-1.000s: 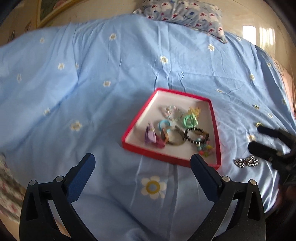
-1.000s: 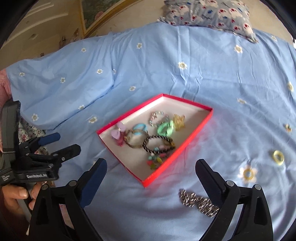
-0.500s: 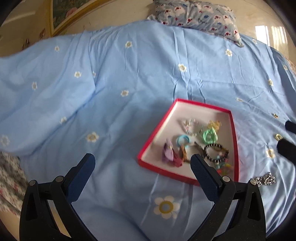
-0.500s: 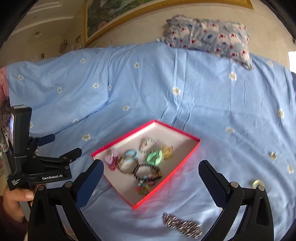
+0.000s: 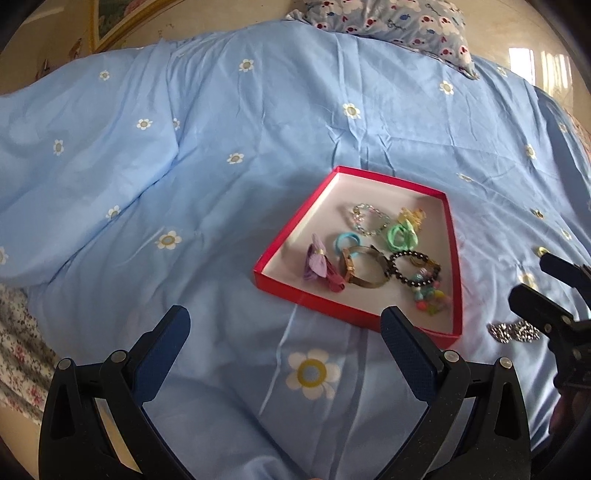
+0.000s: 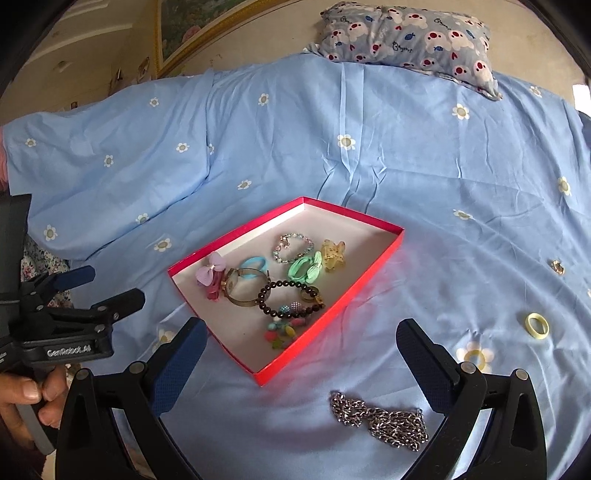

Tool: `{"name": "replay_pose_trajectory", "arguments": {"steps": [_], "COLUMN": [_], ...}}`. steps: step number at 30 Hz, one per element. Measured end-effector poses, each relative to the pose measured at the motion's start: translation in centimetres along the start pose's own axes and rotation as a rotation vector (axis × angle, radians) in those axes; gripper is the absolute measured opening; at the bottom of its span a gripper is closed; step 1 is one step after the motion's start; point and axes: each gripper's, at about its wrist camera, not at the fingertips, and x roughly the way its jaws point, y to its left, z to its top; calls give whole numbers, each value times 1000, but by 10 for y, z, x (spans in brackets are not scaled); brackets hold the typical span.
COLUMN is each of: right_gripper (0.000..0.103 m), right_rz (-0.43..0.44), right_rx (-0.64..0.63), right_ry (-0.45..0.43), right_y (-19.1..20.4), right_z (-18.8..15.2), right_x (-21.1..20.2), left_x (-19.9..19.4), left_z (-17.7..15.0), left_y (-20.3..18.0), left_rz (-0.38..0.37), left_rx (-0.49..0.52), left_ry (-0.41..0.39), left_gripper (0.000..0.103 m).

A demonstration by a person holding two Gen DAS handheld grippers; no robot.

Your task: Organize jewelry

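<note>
A red box (image 5: 289, 236) (image 6: 236, 232) with a white inside lies on the blue bedspread. It holds several pieces: a beaded black bracelet (image 6: 275, 290), a gold watch (image 5: 364, 271), green hair ties (image 6: 304, 267) and a purple bow (image 5: 316, 263). A silver chain (image 6: 380, 421) (image 5: 513, 332) lies loose on the cloth near the box's right corner. My right gripper (image 6: 301, 332) (image 5: 530, 278) is open and empty, just short of the chain. My left gripper (image 5: 284, 325) (image 6: 114, 284) is open, short of the box's near left side.
A yellow ring (image 6: 536, 325) and a small gold piece (image 6: 557, 266) lie on the bedspread to the right. A patterned pillow (image 6: 410, 33) sits at the far end. A hand (image 6: 22, 395) holds the left gripper's handle. The bed's left edge falls away to floral fabric (image 5: 18, 339).
Both views shifted slightly as the grippers swayed: the right one pulled back, then came nearer the chain. Both stayed open. No jewelry moved.
</note>
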Motion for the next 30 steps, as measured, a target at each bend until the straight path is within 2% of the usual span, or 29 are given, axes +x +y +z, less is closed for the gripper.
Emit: {"name": "replay_pose_trajectory", "arguments": {"steps": [15,30], "right_gripper": [103,103], "right_rz": [10,22], "right_rx": [-1,-6], "right_ry": [-7,6], "right_y": [4,8], "right_z": [1,-2], "right_x": [-7,-4], "left_x": [-21,-22], "left_z": [5,4], "left_y": [-7,-6], "left_rz": [2,-7], "left_rx": [35,28], "left_ry": [-37,-22], "left_gripper": [103,103]}}
